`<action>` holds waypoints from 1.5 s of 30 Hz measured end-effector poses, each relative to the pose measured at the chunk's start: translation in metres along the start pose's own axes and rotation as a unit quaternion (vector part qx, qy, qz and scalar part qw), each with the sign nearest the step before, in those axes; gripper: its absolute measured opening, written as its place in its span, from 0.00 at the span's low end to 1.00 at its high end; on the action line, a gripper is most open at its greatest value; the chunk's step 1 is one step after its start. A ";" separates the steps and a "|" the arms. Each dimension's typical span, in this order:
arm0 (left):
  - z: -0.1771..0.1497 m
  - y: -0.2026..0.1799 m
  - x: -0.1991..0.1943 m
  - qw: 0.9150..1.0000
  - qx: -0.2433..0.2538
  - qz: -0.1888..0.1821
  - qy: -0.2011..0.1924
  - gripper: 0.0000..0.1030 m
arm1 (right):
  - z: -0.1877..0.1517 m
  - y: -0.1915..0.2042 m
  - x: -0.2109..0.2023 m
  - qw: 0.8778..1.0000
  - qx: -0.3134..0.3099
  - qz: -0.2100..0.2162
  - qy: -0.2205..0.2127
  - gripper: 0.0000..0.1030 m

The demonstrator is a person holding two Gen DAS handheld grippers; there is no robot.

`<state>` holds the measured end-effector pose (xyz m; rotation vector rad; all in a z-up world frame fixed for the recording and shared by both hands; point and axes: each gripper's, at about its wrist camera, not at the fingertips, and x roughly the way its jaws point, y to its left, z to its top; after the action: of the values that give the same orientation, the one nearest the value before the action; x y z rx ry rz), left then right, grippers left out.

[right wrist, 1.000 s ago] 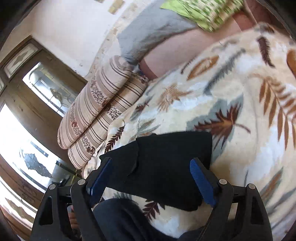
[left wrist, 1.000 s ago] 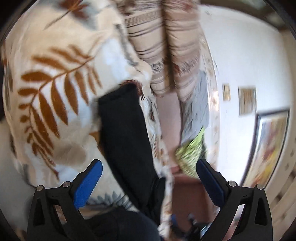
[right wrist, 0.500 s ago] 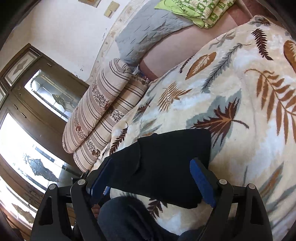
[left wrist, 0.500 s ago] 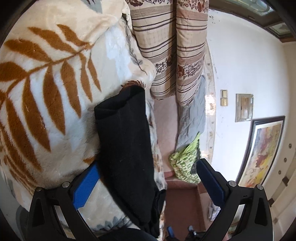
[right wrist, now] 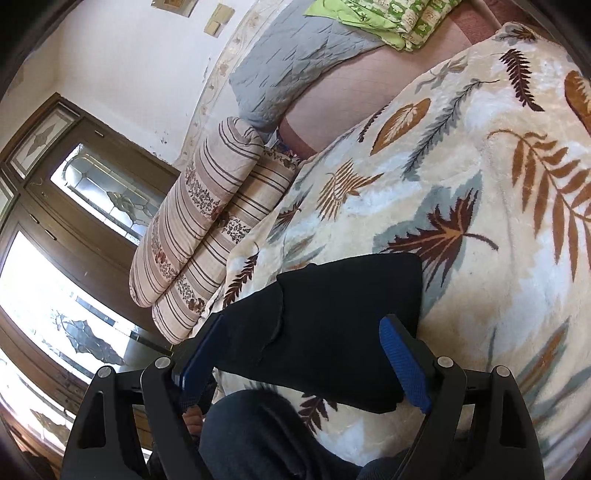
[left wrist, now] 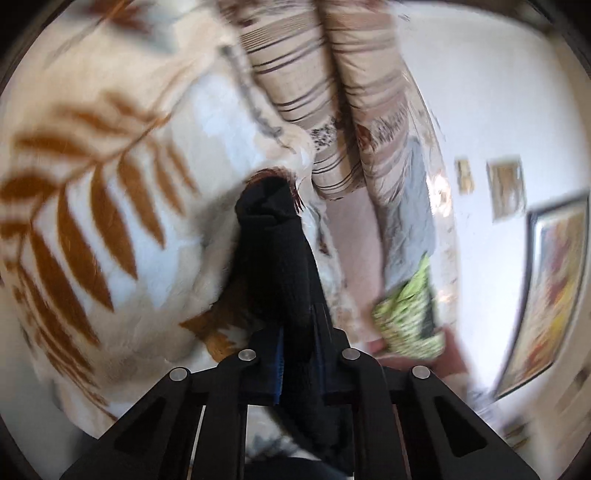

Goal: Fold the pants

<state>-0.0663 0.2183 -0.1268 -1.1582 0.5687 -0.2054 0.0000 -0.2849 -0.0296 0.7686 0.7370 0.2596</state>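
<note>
The black pants [right wrist: 351,314] lie folded into a rectangle on the leaf-patterned blanket [right wrist: 498,221], near its edge. My right gripper [right wrist: 303,325] hovers open just above them, one blue pad on each side, touching nothing. In the blurred left wrist view, my left gripper [left wrist: 299,325] has its jaws closing, and the blue pads pinch one end of the black pants [left wrist: 273,236]. The fabric bunches into a narrow ridge that runs away over the blanket [left wrist: 92,166].
Rolled striped bedding [right wrist: 199,229] lies beyond the pants at the blanket's edge. Behind it are a grey quilt [right wrist: 295,55] and a green patterned cloth [right wrist: 388,18]. A dark wooden glazed door [right wrist: 74,221] stands to the left. A person's dark-clad leg [right wrist: 258,435] is below the right gripper.
The left gripper's jaws have gone from wide open to pinching the end of the pants, which now bunch up between them. The right gripper stays open over the pants.
</note>
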 end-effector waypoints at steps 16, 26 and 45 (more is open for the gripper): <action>-0.141 -0.217 0.031 0.848 0.521 0.049 0.086 0.09 | 0.002 -0.026 -0.015 0.996 0.078 0.027 -0.037 0.84; -0.183 -0.252 0.074 0.842 0.520 0.016 0.147 0.09 | 0.003 -0.040 -0.025 0.991 0.113 0.037 -0.063 0.85; -0.219 -0.253 0.132 0.802 0.553 0.054 0.219 0.11 | 0.001 -0.046 -0.038 0.985 0.132 0.003 -0.106 0.85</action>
<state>-0.0361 -0.1170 -0.0001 0.0873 0.7541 -0.6210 -0.0289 -0.3357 -0.0426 1.0332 0.5724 0.0819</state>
